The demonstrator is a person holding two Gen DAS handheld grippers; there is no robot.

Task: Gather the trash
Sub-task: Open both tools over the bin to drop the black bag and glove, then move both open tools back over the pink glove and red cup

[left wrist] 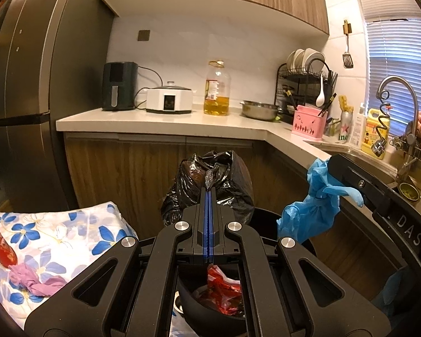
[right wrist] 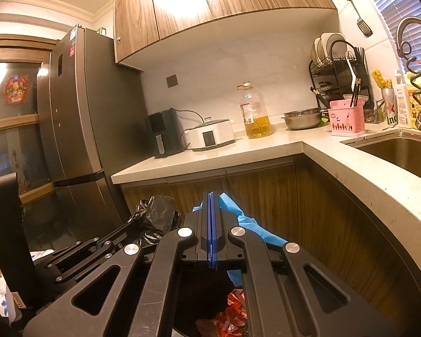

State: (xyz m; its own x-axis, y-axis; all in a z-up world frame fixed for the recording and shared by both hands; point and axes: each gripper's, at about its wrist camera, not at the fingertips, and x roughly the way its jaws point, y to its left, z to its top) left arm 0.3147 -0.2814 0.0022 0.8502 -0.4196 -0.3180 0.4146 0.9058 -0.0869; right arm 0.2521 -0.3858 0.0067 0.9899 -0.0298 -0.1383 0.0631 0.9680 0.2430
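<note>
My left gripper (left wrist: 209, 192) is shut, with a fold of the black trash bag (left wrist: 210, 174) pinched at its tips. The bag bulges behind a round black bin (left wrist: 308, 248) that holds red wrappers (left wrist: 224, 286). My right gripper (left wrist: 329, 168) comes in from the right, shut on a crumpled blue glove (left wrist: 314, 210) that hangs above the bin's right rim. In the right wrist view the blue glove (right wrist: 247, 219) spills out around the shut right gripper (right wrist: 211, 195). Further left there, the left gripper (right wrist: 126, 229) reaches the black bag (right wrist: 157, 213). Red wrappers (right wrist: 233, 311) lie below.
A floral cloth (left wrist: 70, 233) at the left carries a red can (left wrist: 0, 244) and a purple crumpled wad (left wrist: 33, 280). The L-shaped counter (left wrist: 160, 123) holds an air fryer, cooker, oil bottle (left wrist: 217, 90), bowl and pink caddy. A sink (right wrist: 401, 151) sits on the right and a fridge (right wrist: 78, 106) on the left.
</note>
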